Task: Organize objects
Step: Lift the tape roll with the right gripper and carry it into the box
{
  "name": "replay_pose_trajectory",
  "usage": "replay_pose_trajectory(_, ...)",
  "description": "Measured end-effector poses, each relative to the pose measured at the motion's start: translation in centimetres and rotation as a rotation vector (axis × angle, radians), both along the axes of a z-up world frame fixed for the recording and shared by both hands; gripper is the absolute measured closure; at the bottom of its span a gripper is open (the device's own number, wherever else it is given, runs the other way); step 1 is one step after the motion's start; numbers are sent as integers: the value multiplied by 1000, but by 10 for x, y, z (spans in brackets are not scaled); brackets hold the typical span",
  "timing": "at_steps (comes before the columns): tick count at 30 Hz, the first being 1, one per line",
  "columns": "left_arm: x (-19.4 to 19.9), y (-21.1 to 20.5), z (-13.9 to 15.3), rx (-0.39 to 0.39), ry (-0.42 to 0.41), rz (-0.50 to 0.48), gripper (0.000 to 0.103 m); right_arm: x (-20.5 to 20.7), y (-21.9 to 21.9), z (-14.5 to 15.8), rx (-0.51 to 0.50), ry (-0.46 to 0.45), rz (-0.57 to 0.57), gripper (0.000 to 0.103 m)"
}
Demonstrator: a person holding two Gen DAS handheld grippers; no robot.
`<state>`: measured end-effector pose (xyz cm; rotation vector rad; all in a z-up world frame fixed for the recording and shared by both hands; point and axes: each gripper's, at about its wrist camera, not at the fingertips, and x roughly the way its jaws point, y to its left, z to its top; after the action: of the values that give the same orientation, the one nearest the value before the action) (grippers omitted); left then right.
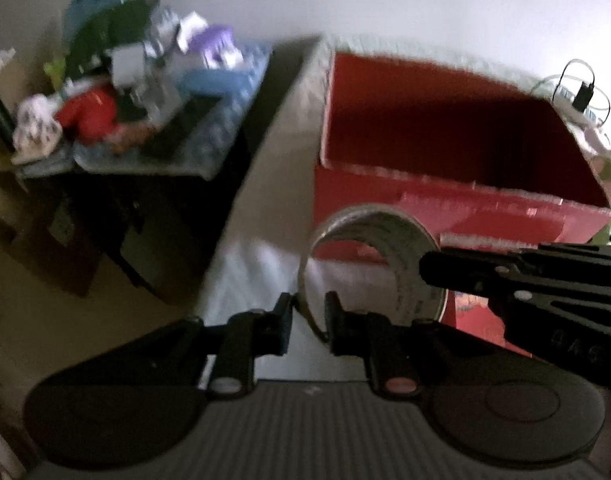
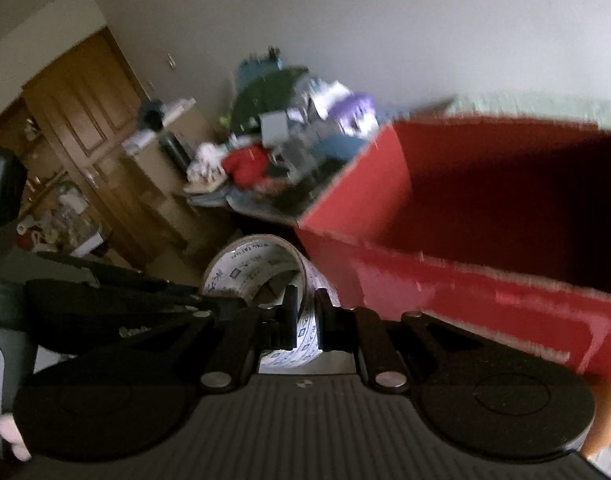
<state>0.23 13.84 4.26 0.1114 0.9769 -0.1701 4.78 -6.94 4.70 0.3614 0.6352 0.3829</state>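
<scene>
A roll of printed packing tape (image 1: pixel 403 256) hangs in the air in front of an open red cardboard box (image 1: pixel 505 216), held by both grippers. My left gripper (image 1: pixel 308 312) is shut on the roll's thin near rim. My right gripper (image 1: pixel 427 270) comes in from the right and is shut on the roll's far side. In the right wrist view the tape roll (image 2: pixel 245 268) stands upright with my right gripper (image 2: pixel 307 308) shut on its wall. The left gripper (image 2: pixel 213 304) reaches it from the left. The red box (image 2: pixel 465 300) stands just right of the roll, and its inside is dark.
A low dark side table (image 1: pixel 153 152) piled with clothes and small things (image 2: pixel 285 144) stands left of the box. A wooden door (image 2: pixel 85 120) is further left. A black charger with its cable (image 1: pixel 583 94) lies behind the box on a pale surface (image 1: pixel 265 264).
</scene>
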Motion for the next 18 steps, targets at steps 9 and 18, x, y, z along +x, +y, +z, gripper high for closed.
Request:
replay_pose_trajectory(9, 5, -8, 51, -48, -145, -25, 90, 2, -36, 29, 73, -91, -92, 93)
replay_pose_trajectory(18, 50, -58, 64, -88, -216, -161, 91, 20, -75, 40, -19, -110, -261, 93)
